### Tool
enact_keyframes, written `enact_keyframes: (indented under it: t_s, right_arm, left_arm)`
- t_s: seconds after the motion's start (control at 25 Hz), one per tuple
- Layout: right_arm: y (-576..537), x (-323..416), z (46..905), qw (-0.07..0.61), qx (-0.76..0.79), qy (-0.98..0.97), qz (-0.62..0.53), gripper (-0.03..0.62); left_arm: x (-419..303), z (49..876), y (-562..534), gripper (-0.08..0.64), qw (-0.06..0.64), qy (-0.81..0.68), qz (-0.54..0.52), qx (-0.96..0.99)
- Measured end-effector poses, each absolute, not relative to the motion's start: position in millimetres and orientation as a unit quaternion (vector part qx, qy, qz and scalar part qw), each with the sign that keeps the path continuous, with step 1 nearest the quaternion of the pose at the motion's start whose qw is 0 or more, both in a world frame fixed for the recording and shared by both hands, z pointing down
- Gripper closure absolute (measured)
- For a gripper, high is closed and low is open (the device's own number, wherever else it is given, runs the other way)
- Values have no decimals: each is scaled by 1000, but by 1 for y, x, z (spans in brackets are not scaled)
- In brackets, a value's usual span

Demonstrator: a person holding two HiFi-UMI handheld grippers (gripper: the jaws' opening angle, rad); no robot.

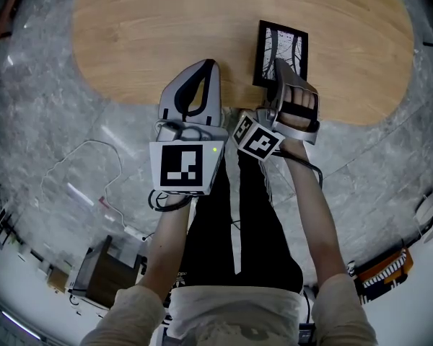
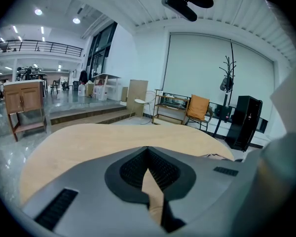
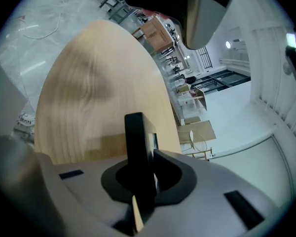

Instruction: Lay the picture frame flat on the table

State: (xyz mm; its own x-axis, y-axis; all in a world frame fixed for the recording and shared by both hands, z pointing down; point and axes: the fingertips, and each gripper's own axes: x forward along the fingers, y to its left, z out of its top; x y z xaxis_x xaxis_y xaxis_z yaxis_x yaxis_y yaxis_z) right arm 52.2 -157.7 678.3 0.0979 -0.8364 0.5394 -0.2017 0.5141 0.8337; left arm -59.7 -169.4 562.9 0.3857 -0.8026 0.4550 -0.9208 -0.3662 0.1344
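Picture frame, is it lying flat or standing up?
About flat: the frame faces up over the table, its near edge clamped in the right hand-held gripper. Touching the table? Cannot tell.

We see the table (image 1: 144, 42) of pale, matt, fine-grained wood. The picture frame (image 1: 280, 49) looks smooth and black. The left gripper (image 1: 212, 63) and right gripper (image 1: 279, 63) wear matt grey plastic with dark ribbed pads (image 2: 130, 169). The floor (image 1: 50, 143) is polished grey stone.
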Motion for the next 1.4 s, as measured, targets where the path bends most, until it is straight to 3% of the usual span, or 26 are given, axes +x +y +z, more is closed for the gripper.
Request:
enact_keyframes:
  t_s: [0.24,0.48,0.72,1.4]
  right_arm:
    - [-158,52,683,608,415,-628,-251,569]
    - [-155,49,690,592,397,-675,-190,503]
    - [-140,38,697,578,337,-741,-61,356]
    - [-114,35,694,595,232,-769,-33,245]
  left_arm:
    - [-62,566,-167,552,191,-534,157,809]
    - [-60,567,-163,552,191,-529,161,811]
    - [-54,565,-160,552,192,-525,161,814]
    - [-57,560,-168,552,187,-527,162,813]
